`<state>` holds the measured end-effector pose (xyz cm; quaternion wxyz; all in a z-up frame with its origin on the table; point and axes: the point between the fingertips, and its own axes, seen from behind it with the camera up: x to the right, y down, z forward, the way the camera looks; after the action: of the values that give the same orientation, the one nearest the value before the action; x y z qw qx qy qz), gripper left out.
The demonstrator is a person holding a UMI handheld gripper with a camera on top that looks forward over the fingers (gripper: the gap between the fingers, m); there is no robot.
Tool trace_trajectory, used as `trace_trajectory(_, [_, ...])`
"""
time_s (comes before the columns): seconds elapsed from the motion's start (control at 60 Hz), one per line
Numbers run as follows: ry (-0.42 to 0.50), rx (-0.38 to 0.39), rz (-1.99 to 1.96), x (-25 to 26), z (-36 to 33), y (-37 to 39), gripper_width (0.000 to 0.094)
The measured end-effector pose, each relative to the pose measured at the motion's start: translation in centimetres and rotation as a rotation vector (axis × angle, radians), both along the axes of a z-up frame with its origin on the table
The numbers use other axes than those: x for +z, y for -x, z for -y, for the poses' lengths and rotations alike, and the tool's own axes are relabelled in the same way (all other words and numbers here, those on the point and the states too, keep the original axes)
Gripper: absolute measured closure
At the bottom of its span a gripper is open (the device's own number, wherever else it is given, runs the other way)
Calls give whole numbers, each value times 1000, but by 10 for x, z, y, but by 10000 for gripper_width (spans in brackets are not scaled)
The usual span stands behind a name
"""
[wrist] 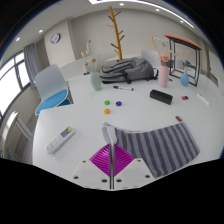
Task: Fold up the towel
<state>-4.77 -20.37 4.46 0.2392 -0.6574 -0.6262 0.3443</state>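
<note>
Striped towel (157, 145) lies flat at the table's (100, 125) near edge, one corner between the gripper (110, 160) fingers, which stand apart. You appear to be at the grasp step: close on that corner, then fold.

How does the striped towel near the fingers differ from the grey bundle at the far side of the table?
The striped towel lies spread flat just ahead of the gripper; the grey bundle sits heaped up far beyond it. The striped towel shows grey-and-white stripes; the grey bundle looks plain and darker. Both rest on the white table.
</note>
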Motion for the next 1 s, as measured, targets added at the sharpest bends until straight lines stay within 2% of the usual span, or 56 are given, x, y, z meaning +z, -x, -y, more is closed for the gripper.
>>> trace_trajectory(0.083, [90,17,-29,44,2,-4,913])
trace_trajectory(0.2, [118,-34,-81,86,-35,3,913])
trace_trajectory(0.25, [94,-72,-97,89,-62,10,913])
trace_trajectory(0.35, [-4,-145,-83,70,-127,17,913])
trace_trajectory(0.467, [-123,-177,-42,28,-183,19,912])
trace_trajectory(0.583, [-177,-178,5,-15,-212,19,911])
trace_trajectory(0.683, [-193,-173,9,-27,-220,18,888])
trace_trajectory(0.733, [-194,-167,6,-26,-220,19,808])
trace_trajectory(0.767, [-190,-163,5,-25,-220,17,676])
trace_trajectory(0.8, [-189,-161,4,-22,-221,15,498])
trace_trajectory(0.867, [-217,-157,7,-4,-226,4,65])
trace_trajectory(0.917, [-230,-156,10,18,-225,-9,125])
trace_trajectory(1.0, [-227,-144,-6,77,-217,-46,72])
